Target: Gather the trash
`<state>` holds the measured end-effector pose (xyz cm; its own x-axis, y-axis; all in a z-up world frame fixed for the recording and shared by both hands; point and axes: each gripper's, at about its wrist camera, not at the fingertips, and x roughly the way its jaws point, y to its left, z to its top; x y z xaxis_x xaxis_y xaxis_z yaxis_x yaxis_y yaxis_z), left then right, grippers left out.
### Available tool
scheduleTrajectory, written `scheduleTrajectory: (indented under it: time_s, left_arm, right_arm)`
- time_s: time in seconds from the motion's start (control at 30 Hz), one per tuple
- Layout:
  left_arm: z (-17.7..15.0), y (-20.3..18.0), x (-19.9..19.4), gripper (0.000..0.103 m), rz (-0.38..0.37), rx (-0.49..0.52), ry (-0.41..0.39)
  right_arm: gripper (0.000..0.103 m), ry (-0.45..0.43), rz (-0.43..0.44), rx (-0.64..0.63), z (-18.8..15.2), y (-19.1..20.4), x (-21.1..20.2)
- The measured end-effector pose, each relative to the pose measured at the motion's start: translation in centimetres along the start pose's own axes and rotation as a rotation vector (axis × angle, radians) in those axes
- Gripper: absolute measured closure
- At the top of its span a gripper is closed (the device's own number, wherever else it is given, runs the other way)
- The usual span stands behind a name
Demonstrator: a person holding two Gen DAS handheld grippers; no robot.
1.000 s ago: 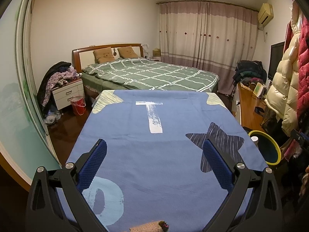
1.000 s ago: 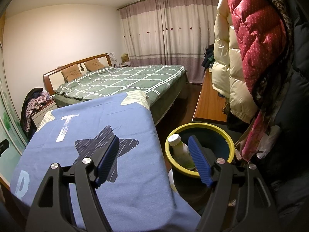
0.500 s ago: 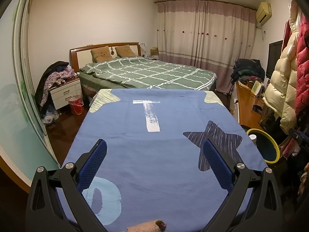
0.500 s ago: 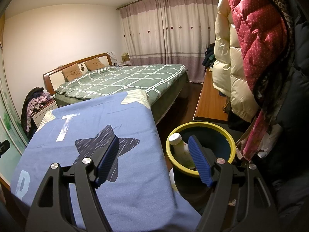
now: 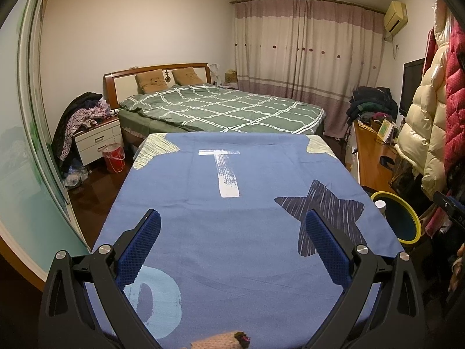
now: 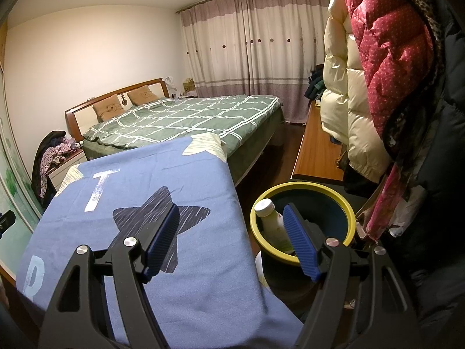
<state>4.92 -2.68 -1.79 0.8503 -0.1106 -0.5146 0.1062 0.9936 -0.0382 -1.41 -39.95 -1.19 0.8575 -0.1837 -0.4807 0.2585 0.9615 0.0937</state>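
Both my claws hang over the blue cloth [image 5: 247, 232] with their jaws wide apart and nothing between them: the left gripper [image 5: 232, 238] above the middle of the cloth, the right gripper [image 6: 232, 232] straddling its right edge. The trash bin [image 6: 302, 192] with the yellow rim stands just beyond my right claw's right finger, and a white bottle [image 6: 270, 221] already leans inside it. I see no loose trash ahead of either claw (a small knitted thing [image 5: 223, 340] peeks in just below my left claw, too cut off to name). To do this step well, I judge I should scan the cloth before reaching and keep my jaws spread for the next piece. Against the earlier frames, nothing has changed: same cloth, same bin, same opening.
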Motion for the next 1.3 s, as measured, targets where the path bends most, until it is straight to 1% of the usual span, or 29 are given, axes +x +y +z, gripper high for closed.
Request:
scheduleTrajectory:
  time_s: [0.73, 0.87, 0.9, 0.97, 1.03, 1.07, 1.13, 1.17, 1.2, 1.27, 1.3]
  left_arm:
    - [0.0, -0.2, 0.4, 0.005, -0.012, 0.0, 0.008]
    - [0.0, -0.2, 0.8, 0.005, -0.012, -0.006, 0.018]
    - [0.0, -0.2, 1.0, 0.005, -0.013, -0.004, 0.01]
    - [0.2, 0.0, 1.4, 0.005, -0.03, -0.017, 0.015]
    - [0.6, 0.5, 2.6, 0.005, -0.056, -0.036, 0.04]
    - [0.9, 0.8, 3.2, 0.005, -0.057, -0.04, 0.047]
    - [1.7, 1.7, 6.0, 0.005, -0.013, -0.028, 0.081]
    - [2.1, 2.1, 7.4, 0.005, 0.007, -0.023, 0.1]
    - [2.6, 2.8, 9.2, 0.005, 0.024, -0.022, 0.122]
    - [3.4, 4.2, 12.7, 0.005, 0.058, -0.029, 0.167]
    - [3.7, 4.9, 14.6, 0.005, 0.076, -0.029, 0.189]
  right_arm:
    - [0.033, 0.008, 0.002, 0.0, -0.7, 0.4, 0.3]
    - [0.033, 0.012, 0.004, 0.0, -0.8, 0.4, 0.4]
    - [0.033, 0.015, 0.007, 0.002, -0.8, 0.5, 0.5]
    - [0.033, 0.021, 0.018, 0.003, -0.6, 0.5, 0.8]
    - [0.033, 0.033, 0.041, 0.0, -0.2, 0.9, 1.5]
    - [0.029, 0.036, 0.054, 0.0, 0.0, 1.1, 1.9]
    - [0.022, 0.053, 0.099, 0.001, 0.9, 1.9, 3.6]
    - [0.02, 0.063, 0.118, -0.008, 1.4, 2.7, 4.8]
    - [0.019, 0.072, 0.131, -0.02, 1.8, 3.6, 6.1]
    - [0.012, 0.093, 0.149, -0.038, 2.3, 5.2, 8.7]
    - [0.012, 0.108, 0.158, -0.046, 2.6, 6.3, 10.5]
